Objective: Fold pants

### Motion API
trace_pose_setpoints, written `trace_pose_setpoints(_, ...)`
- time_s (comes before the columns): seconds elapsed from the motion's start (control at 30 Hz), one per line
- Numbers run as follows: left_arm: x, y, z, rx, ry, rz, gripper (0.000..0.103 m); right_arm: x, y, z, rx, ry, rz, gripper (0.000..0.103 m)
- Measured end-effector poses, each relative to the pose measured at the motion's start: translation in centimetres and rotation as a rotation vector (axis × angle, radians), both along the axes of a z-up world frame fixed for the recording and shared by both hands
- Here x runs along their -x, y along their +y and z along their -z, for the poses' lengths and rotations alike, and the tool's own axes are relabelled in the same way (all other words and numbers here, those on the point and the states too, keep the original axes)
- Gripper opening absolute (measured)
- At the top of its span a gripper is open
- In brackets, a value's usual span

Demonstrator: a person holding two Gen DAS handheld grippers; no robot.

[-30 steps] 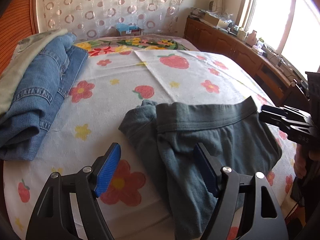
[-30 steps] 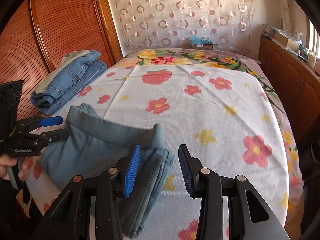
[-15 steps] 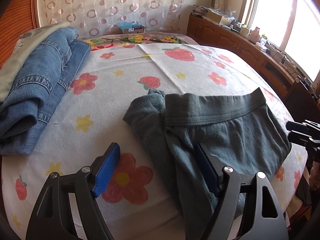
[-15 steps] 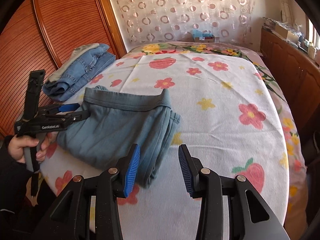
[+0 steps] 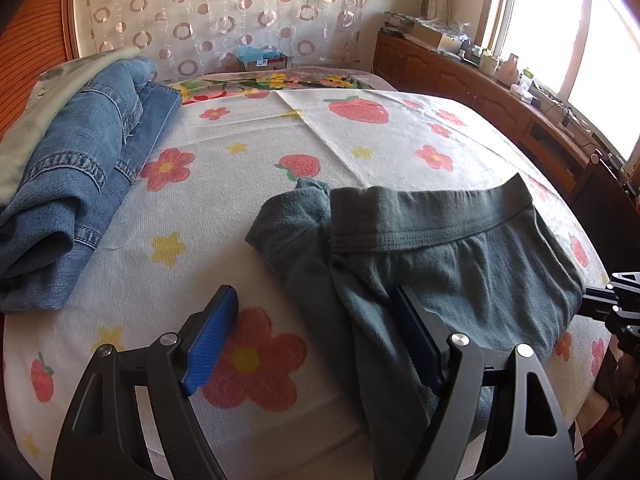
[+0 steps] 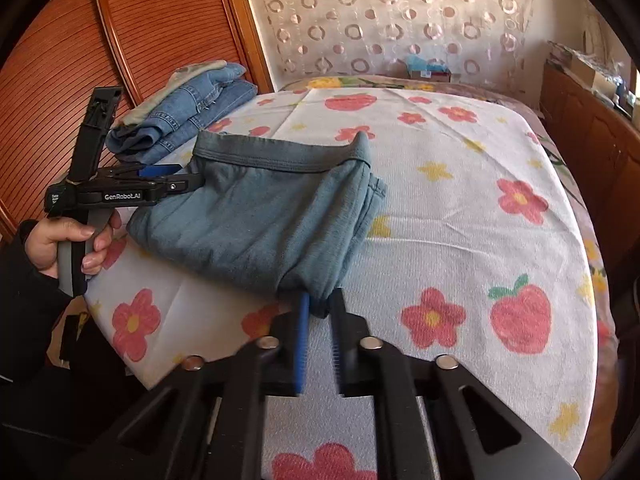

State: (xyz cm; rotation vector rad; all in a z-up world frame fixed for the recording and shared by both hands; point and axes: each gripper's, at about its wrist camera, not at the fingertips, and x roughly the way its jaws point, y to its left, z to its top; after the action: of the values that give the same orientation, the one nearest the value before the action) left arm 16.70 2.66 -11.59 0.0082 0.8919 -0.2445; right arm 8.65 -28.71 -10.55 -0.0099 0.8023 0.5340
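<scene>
Bedroom, flower-and-strawberry bedsheet (image 6: 460,216) over bed, circle-pattern curtain (image 5: 224,12) behind, wood cabinets (image 5: 472,84) under window at right side. Grey-green pants (image 6: 256,216) lying partly folded on near part of sheet, waistband toward far side, bunched leg fabric at near edge. Folded jeans (image 5: 80,176) stacked at left side of bed, well apart from pants, pale garment (image 5: 48,100) on top.

Right gripper (image 6: 320,320): jaws pinched nearly together on near corner of pants, fold of fabric caught between blue pads.

Left gripper (image 5: 316,336): jaws spread wide, holding nothing. Left pad over bare sheet by red flower; right pad at left edge of pants, pressed against or tucked just under cloth, can't tell which. Hand (image 6: 68,240) in dark sleeve gripping handle, seen from right wrist view.
</scene>
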Motion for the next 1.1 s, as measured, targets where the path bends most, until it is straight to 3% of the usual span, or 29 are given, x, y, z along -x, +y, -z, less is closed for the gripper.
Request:
trace_pose_setpoints(0.37, -0.1, -0.1, 0.0, -0.004, 0.001, 0.002, 0.081, 0.4, -0.5, -0.1, 0.027, 0.007, 0.018, 0.006)
trace_pose_setpoints(0.67, -0.1, -0.1, 0.0, -0.004, 0.001, 0.002, 0.081, 1.0, -1.6, -1.8, -0.054, -0.042, 0.052, 0.009)
trace_pose_setpoints(0.8, -0.1, -0.1, 0.0, -0.003, 0.001, 0.002, 0.081, 0.2, -1.3, -2.3, -0.053, -0.050, 0.064, 0.036)
trace_pose_setpoints(1.1, -1.2, 0.4, -0.4, 0.044, 0.038, 0.004, 0.081, -6.3, 1.0, -1.0, 0.006, 0.049, 0.075, 0.037)
